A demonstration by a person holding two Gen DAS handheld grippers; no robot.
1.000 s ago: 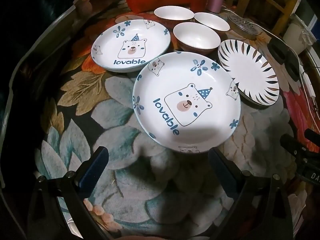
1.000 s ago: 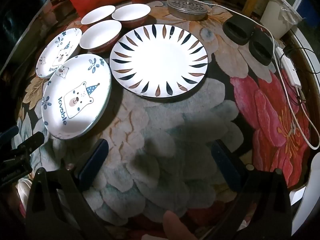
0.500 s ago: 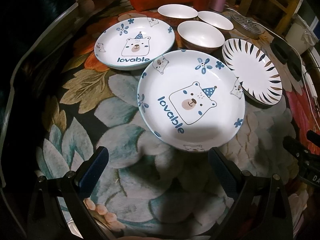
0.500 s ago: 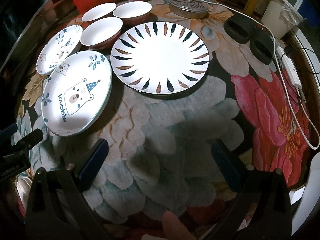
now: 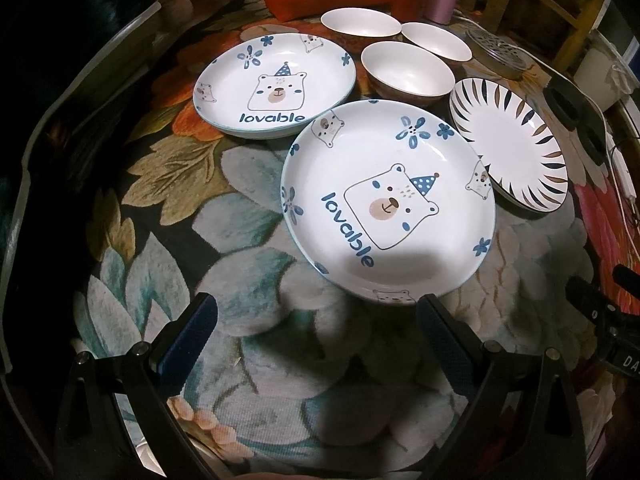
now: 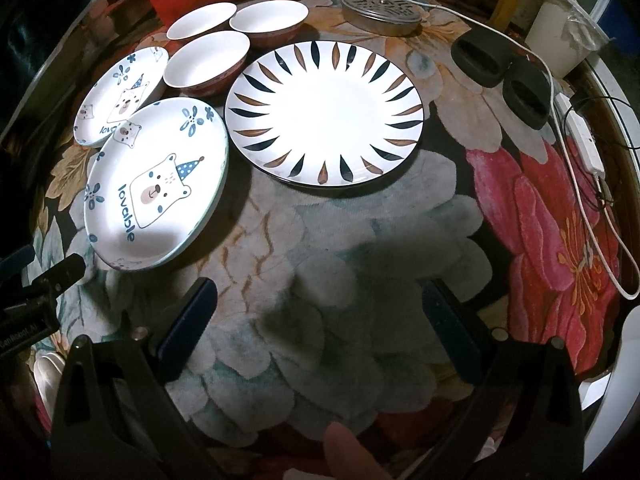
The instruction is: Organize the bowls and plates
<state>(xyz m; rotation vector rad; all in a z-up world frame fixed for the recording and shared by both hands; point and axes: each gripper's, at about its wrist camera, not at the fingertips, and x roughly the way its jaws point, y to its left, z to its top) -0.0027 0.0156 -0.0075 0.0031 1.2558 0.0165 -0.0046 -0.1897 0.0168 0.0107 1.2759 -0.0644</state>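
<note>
Nearest, left gripper (image 5: 316, 320) and right gripper (image 6: 316, 312): both spread wide, gripping nothing. Just ahead, near bear plate (image 5: 388, 204); beside it, striped plate (image 6: 324, 112). Beyond, far bear plate (image 5: 274, 86), then 3 bowls (image 5: 408, 68) clustered.

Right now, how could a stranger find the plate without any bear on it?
Look at the floral tablecloth and its row of three plates. The striped plate lies at the right end, beside a bear plate. Only it has dark and brown petal strokes around a plain white centre.
</note>
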